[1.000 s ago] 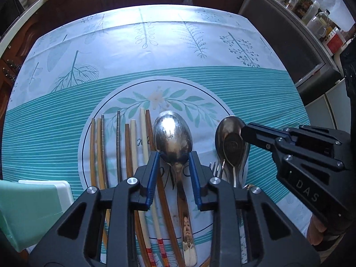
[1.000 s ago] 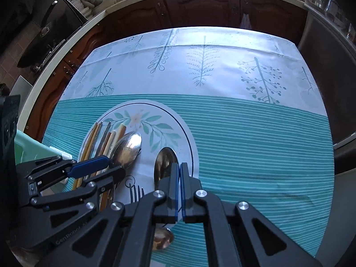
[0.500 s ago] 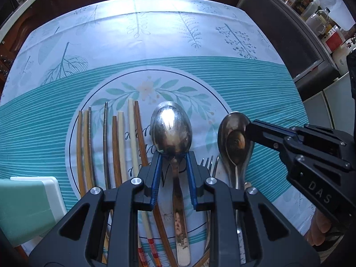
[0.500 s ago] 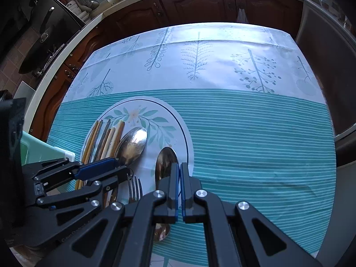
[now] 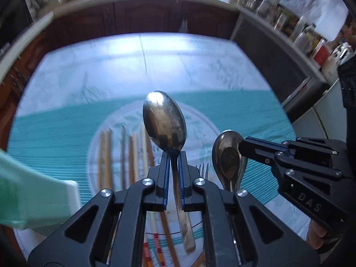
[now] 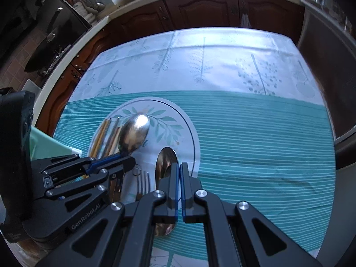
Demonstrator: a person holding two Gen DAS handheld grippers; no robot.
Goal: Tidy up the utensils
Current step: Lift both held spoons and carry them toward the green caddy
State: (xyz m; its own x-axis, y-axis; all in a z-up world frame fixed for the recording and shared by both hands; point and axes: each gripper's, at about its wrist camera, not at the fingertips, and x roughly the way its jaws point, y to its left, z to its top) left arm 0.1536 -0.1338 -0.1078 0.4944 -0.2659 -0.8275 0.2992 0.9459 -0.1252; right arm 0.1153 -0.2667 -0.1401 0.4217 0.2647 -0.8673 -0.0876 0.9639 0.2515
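Left claw (image 5: 173, 155): nearly closed, its blue-lined fingers (image 5: 165, 173) pinching the neck of the big spoon (image 5: 164, 125); the bowl stands out ahead of the tips, and the handle runs back between the fingers.
Big spoon: tilted, bowl end raised off the cloth (image 5: 66, 129) in the left view; from the right view it shows at (image 6: 133, 133), over the printed circle, just beside the chopsticks.
Right claw (image 6: 179, 166): fingers pressed almost together, only a thin slit between the blue pads (image 6: 176, 184); its tips sit over the small spoon (image 5: 229, 155), touching or just above its bowl, I cannot tell which. Whether it grips anything I cannot tell either.
Small spoon: flat on the surface, right of the big spoon, bowl pointing away; partly hidden under the right claw in its own view (image 6: 165, 162).
Fork (image 5: 202, 170): lying between the two spoons, only the tines showing.
Chopsticks (image 5: 124, 155): a row laid side by side on the printed circle, left of the big spoon, some wooden, some pale, one metal.
Green bin (image 5: 33, 193): at the left edge, blurred.
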